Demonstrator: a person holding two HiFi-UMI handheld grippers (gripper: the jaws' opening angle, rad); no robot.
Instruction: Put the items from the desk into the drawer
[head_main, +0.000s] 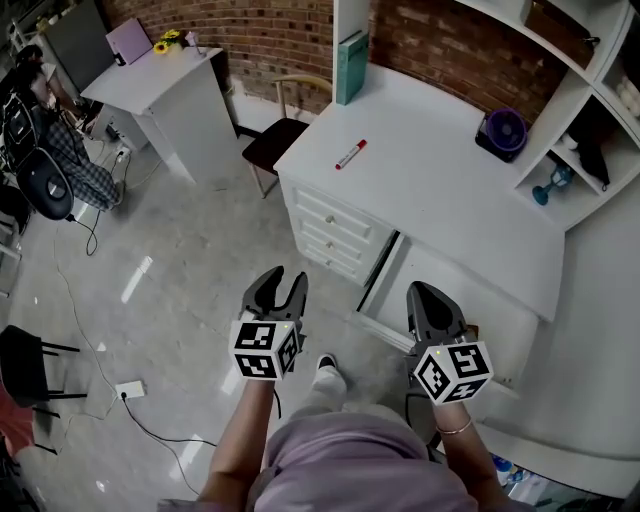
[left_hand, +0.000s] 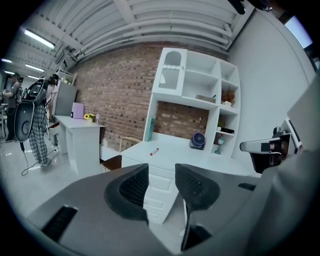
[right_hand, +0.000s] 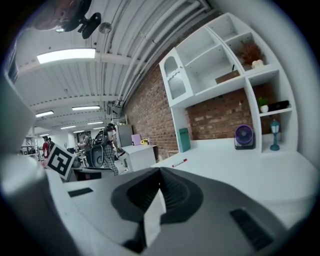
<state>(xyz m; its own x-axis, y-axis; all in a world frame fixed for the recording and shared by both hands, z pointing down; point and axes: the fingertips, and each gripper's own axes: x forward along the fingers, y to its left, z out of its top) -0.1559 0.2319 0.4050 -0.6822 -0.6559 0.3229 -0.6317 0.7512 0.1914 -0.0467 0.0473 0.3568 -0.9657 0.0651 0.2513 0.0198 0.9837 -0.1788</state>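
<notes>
A red marker (head_main: 350, 154) lies on the white desk (head_main: 430, 190), with a teal book (head_main: 350, 65) standing at the desk's back left and a purple fan (head_main: 503, 131) at its back right. A stack of drawers (head_main: 330, 232) under the desk's left end has its fronts flush. Both grippers hover over the floor, short of the desk. My left gripper (head_main: 284, 283) (left_hand: 161, 172) is open with nothing between its jaws. My right gripper (head_main: 432, 298) (right_hand: 160, 172) is shut and empty. The marker (left_hand: 154, 151) (right_hand: 179, 163) shows small and far in both gripper views.
A shelf unit (head_main: 590, 110) rises at the desk's right end, with a teal goblet-like thing (head_main: 552, 185) in a low bay. A wooden chair (head_main: 275, 140) stands left of the desk, a second white desk (head_main: 160, 75) beyond it. A cable and power strip (head_main: 130, 390) lie on the floor.
</notes>
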